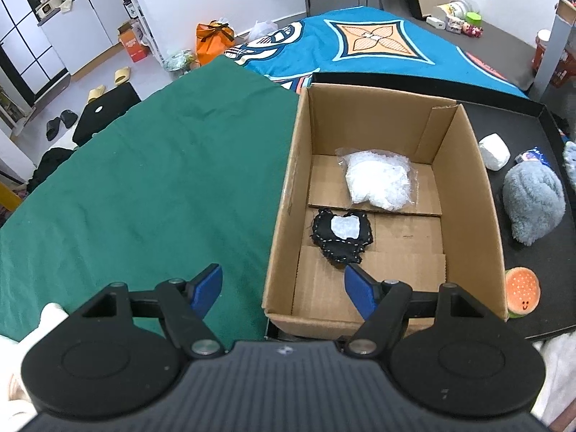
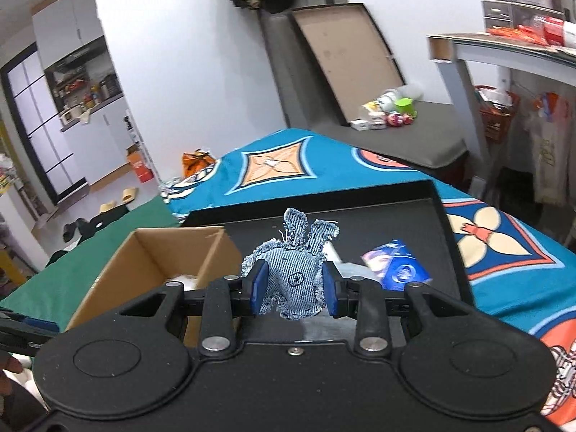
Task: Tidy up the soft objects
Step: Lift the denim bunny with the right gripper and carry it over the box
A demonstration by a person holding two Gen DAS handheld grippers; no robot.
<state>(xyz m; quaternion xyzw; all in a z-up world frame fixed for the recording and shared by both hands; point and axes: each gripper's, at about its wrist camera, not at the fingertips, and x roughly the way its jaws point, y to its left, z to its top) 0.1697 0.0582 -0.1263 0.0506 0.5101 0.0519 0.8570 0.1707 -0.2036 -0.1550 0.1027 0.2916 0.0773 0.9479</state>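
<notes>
Two items already lie in the box [image 1: 464, 187]: a clear bag [image 1: 378, 180] and a black patch [image 1: 340, 235]. At centre of the right view, the right gripper [image 2: 294, 285] pinches a denim toy [image 2: 293, 277], raised above the black tray [image 2: 381, 216]. It should travel lower left, clear the box wall, then release low. Left gripper [image 1: 282, 289] hangs open, empty, at the box's near corner.
</notes>
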